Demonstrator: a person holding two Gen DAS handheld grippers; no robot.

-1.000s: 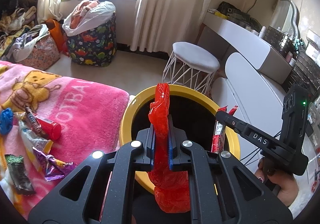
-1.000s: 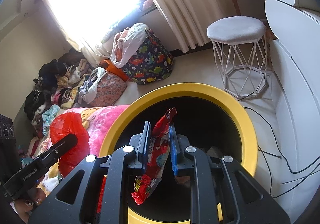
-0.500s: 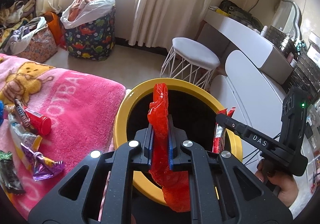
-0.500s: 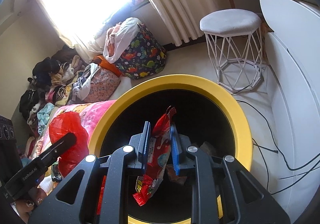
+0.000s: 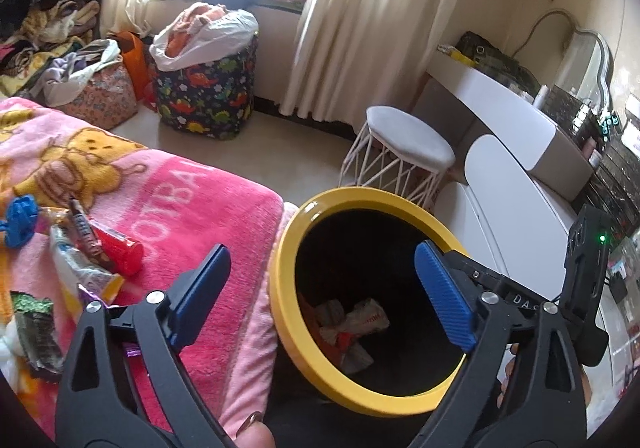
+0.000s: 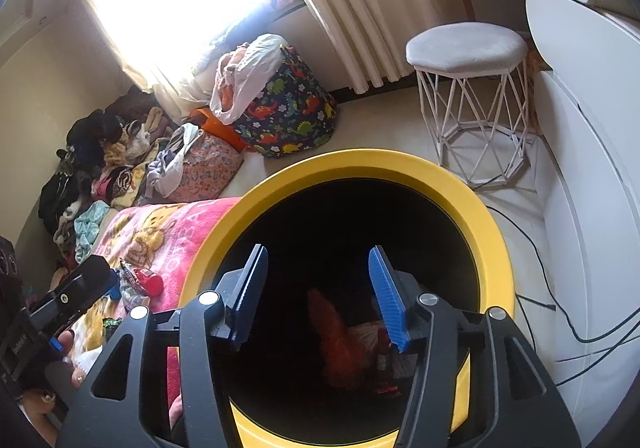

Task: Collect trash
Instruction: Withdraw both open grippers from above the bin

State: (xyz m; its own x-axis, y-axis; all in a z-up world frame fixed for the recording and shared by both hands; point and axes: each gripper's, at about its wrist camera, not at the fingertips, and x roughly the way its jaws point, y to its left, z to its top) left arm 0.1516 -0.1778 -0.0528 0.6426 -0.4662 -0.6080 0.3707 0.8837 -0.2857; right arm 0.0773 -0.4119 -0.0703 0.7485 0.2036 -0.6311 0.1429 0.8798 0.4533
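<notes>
A black bin with a yellow rim [image 5: 360, 196] [image 6: 472, 203] stands beside the bed. My left gripper [image 5: 320, 280] is open and empty, its jaws wide apart over the bin's left rim. My right gripper [image 6: 318, 288] is open and empty above the bin mouth. Crumpled wrappers [image 5: 352, 322] lie at the bin's bottom; in the right wrist view a blurred red wrapper [image 6: 336, 332] is inside the bin. More trash lies on the pink blanket [image 5: 192, 199]: a red tube [image 5: 120, 248], a clear wrapper [image 5: 80, 272], a dark green packet [image 5: 34, 328].
A white wire stool [image 5: 404, 151] [image 6: 472, 95] stands behind the bin. A white dresser [image 5: 520, 135] is on the right, with cables [image 6: 560, 312] on the floor. A dinosaur-print bag [image 5: 208, 87] and clothes piles [image 6: 100, 167] sit by the window. A blue toy [image 5: 20, 219] lies on the blanket.
Both grippers have opened. The red wrapper left my left gripper and the snack packet left my right gripper; both dropped into the bin. The left view shifted slightly left.
</notes>
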